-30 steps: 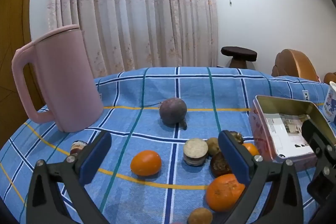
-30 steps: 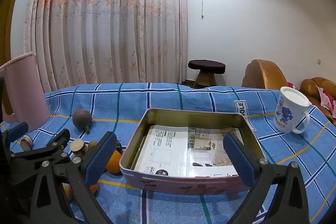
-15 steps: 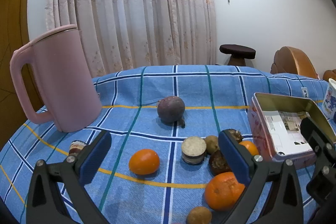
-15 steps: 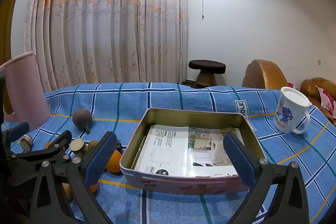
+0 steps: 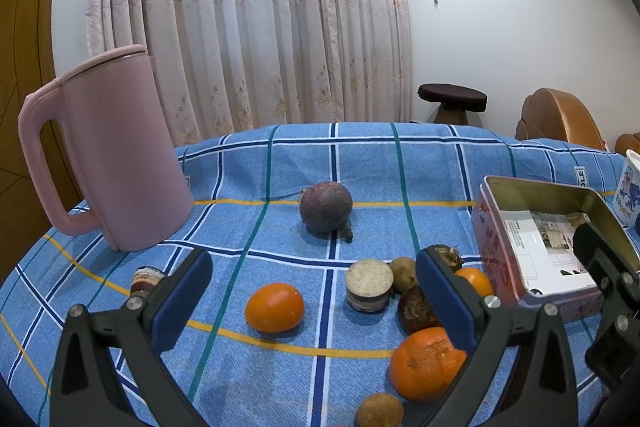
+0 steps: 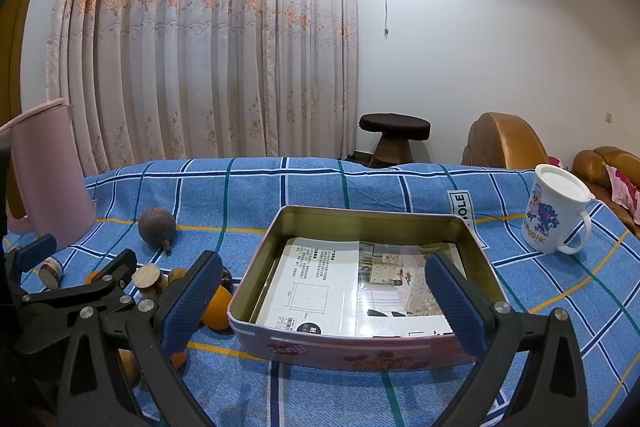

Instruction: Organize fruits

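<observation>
A blue checked cloth (image 5: 360, 163) is spread over the table, backed by a flowered curtain (image 5: 248, 19) and a white wall. Left of the paper-lined metal tin (image 6: 360, 223) the fruits are clustered — a smooth orange (image 5: 274, 307), a dimpled orange (image 5: 424, 367), a dull purple round fruit (image 5: 326, 213) farther back. Both the left gripper (image 5: 312, 295) and the right gripper (image 6: 320, 299) are held wide apart, empty — the latter before the tin.

Three oranges (image 5: 274, 307) on the cloth, plus one big purple fruit (image 5: 325, 213) further back and two cut cylinder chunks (image 5: 369, 285). Two small tan round fruits (image 5: 379, 410), two dark brown ones (image 5: 416, 309). One tin (image 6: 360, 345), one pink jug (image 5: 112, 155), one mug (image 6: 554, 215).
</observation>
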A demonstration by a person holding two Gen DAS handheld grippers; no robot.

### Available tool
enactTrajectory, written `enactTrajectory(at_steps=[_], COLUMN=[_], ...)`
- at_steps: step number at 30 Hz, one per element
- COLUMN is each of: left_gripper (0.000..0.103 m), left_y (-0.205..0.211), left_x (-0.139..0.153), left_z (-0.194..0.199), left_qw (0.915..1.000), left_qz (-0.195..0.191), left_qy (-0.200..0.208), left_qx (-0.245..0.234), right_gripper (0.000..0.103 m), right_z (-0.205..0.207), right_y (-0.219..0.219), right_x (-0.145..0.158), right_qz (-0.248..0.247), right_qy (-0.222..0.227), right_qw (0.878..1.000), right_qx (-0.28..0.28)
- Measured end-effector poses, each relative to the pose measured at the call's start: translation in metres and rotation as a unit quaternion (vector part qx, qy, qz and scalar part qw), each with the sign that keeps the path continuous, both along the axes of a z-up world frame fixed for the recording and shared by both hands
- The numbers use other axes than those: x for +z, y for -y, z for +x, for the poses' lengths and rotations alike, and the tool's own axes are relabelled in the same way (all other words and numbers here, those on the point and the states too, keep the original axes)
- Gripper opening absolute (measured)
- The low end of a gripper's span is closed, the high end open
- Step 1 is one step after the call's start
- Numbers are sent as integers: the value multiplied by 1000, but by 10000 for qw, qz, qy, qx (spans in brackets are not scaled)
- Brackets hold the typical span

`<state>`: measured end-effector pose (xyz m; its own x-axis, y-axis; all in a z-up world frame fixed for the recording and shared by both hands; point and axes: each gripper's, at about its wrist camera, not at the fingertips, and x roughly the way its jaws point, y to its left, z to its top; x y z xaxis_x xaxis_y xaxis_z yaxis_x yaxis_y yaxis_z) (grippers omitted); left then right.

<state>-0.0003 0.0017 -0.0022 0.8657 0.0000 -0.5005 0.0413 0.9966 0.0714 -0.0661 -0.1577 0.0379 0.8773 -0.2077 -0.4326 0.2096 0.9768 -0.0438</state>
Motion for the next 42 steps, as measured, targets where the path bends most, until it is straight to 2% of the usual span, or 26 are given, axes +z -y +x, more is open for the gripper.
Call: enactTrajectory(at_steps=[42], left_gripper=[103], left_y=[1], left_x=[-1], left_z=[-1], left_qw=[10000], left_qz=[-8], left_qy=[-24], left_qx=[1], right_gripper=[102], right_z=[0], right_y=[1], right_x=[0], right_qz=[-2], right_qy=[-56], right_qw=[10000], right_qx=[12])
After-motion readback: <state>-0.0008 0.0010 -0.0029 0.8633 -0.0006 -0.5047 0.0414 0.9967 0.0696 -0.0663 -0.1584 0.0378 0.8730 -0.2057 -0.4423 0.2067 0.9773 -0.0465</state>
